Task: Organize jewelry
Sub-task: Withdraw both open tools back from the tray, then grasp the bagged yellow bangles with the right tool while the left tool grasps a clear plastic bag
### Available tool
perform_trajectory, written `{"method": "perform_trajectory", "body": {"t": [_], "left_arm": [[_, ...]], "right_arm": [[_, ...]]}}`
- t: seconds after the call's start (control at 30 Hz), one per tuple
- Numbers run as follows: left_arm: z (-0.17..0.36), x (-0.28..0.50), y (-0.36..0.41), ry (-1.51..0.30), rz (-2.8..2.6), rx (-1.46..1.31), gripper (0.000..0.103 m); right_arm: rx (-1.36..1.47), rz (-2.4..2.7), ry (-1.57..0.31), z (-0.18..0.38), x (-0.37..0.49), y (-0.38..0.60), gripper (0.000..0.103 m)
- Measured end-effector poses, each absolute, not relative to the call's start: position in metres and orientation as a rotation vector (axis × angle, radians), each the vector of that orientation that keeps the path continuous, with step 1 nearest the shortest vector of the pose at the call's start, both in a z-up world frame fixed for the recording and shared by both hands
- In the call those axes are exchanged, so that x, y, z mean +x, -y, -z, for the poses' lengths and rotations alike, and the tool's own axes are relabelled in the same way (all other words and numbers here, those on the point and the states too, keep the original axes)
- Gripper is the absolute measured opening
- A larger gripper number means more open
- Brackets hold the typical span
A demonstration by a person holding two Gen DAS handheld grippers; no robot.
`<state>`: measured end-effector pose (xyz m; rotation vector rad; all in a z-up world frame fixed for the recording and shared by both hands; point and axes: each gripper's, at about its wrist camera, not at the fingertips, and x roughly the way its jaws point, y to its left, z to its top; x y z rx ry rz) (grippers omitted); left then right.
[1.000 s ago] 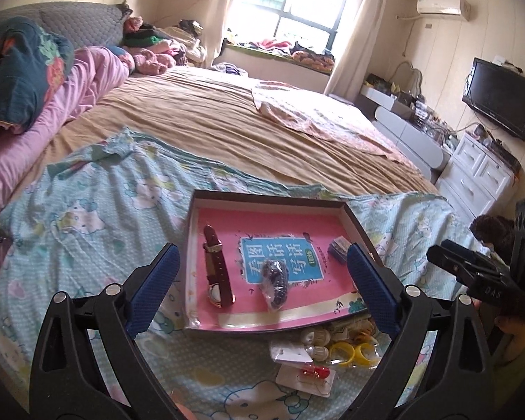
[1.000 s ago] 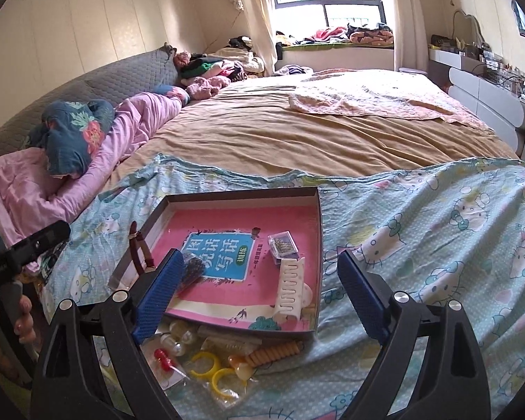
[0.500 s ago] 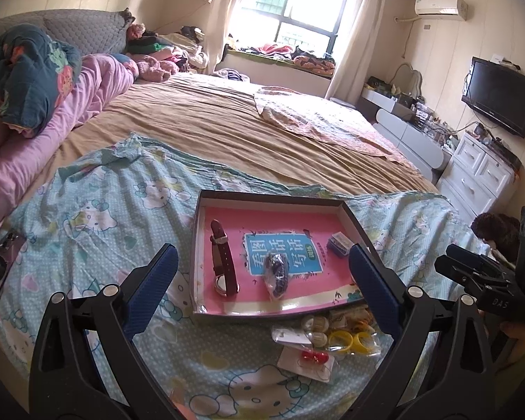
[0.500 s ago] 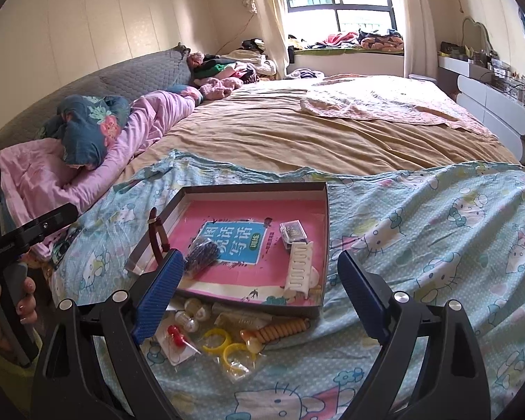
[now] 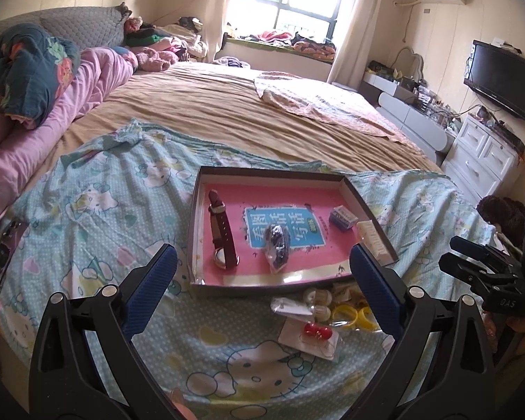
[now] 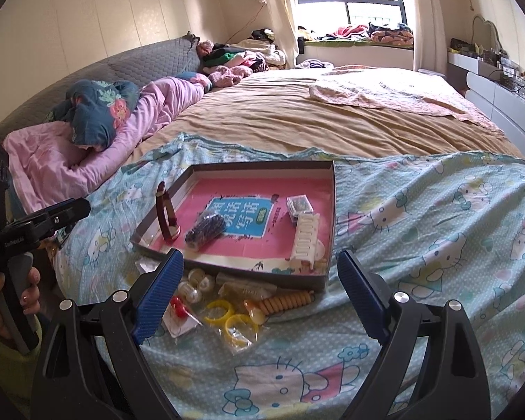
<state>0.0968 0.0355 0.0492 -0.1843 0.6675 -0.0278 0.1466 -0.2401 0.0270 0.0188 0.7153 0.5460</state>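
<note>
The bed (image 5: 227, 112) carries it all, and on its blanket (image 6: 419, 231) sits the tray (image 5: 196, 217), holding a watch (image 5: 222, 234) and a dark bagged piece (image 5: 278, 241). The loose jewelry lies just before it: yellow rings (image 6: 224, 311), red earrings (image 5: 317, 330). Small, light, slippery in plastic; they are best pinched by the bag's edge. Left tongs (image 5: 262, 290) and right tongs (image 6: 259, 290) both hang released, empty. Only the right view shows the amber bead strand (image 6: 286, 301).
</note>
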Motion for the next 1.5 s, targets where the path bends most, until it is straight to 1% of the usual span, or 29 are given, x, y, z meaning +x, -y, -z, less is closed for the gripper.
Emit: {"method": "perform_trajectory", "body": {"t": [0.7,1.1,1.43,1.5], "left_arm": [[-0.003,0.095,-0.017,-0.807,0.006,-0.122,0.092],[0.017,0.104,0.003,-0.844,0.040,-0.076,0.092],[0.038,0.115,-0.007,-0.855,0.022,-0.094,0.092],[0.040,0.117,-0.008,-0.859,0.020,-0.100,0.090]], "right_arm": [[-0.022,-0.579,-0.814,0.016,0.136,0.240,0.089],[-0.038,-0.593,-0.871,0.039,0.134,0.236,0.089],[-0.064,-0.604,-0.911,0.062,0.137,0.222,0.089],[-0.078,-0.603,-0.920,0.069,0.139,0.218,0.089]]}}
